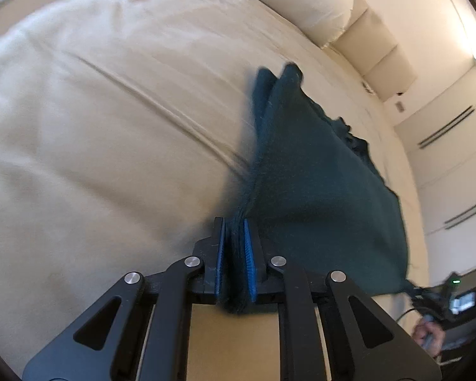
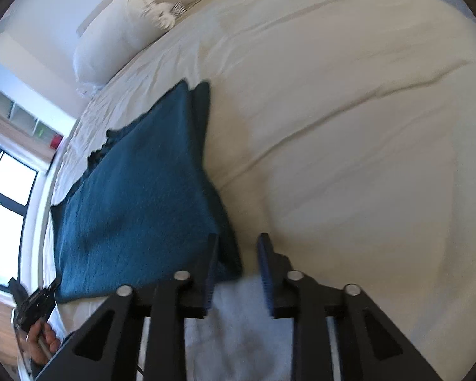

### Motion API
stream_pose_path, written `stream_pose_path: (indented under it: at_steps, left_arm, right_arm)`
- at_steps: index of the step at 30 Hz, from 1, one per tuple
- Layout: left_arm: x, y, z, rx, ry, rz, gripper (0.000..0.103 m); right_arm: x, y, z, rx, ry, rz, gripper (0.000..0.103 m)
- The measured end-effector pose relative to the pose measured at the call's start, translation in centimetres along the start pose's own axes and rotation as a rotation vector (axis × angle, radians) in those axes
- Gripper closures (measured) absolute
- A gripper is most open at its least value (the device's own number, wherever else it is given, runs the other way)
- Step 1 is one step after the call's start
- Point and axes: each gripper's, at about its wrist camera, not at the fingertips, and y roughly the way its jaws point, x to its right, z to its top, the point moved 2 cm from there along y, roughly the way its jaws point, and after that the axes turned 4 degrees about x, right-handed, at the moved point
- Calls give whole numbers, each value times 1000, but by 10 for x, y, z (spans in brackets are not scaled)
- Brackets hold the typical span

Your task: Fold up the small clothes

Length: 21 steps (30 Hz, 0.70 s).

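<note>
Left gripper (image 1: 236,254): clamped on a bunched corner of the teal cloth (image 1: 317,190).
Right gripper (image 2: 238,263): parted, pads off the cloth's other near corner.
Cloth: on the bed (image 1: 95,127), pillow (image 1: 307,0) edge beyond.
Advice: re-grip the right corner, keep both corners level.
Views: only right shows window (image 2: 6,184).
</note>
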Motion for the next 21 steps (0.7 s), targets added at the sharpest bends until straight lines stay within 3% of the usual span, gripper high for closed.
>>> stream_pose_path:
  at_steps: [1,3,5,7,11,14,15,17,19,21]
  left_arm:
    - [3,-14,3,43,24,72,90]
    - [11,-32,13,111,62,133,90]
    - [28,-39,24,147,102,110,90]
    - [55,-29,34,149,177,69,90]
    - [108,14,48,143,315,15,90]
    - [138,61,61,86,365,-14,90]
    - [140,84,68,48,366,10,90]
    - [139,115,79,24,372,49,90]
    - [130,138,89,1,343,27,90]
    - [121,144,95,3,295,-23,90]
  right_arm:
    - [0,-8,4,35,8,-26,71]
    - [-6,-17,13,82,10,-13,71]
    - [-28,-19,24,119,8,86,71]
    - [-58,-7,32,103,-22,198,71]
    - [-127,40,38,19,-81,425,71]
    - [-167,86,39,-73,-77,524,66]
    - [-175,99,40,-99,-72,559,61]
    - [-183,134,44,-128,-25,549,56]
    - [-179,154,49,-137,21,564,63]
    - [-170,166,59,-118,68,567,83]
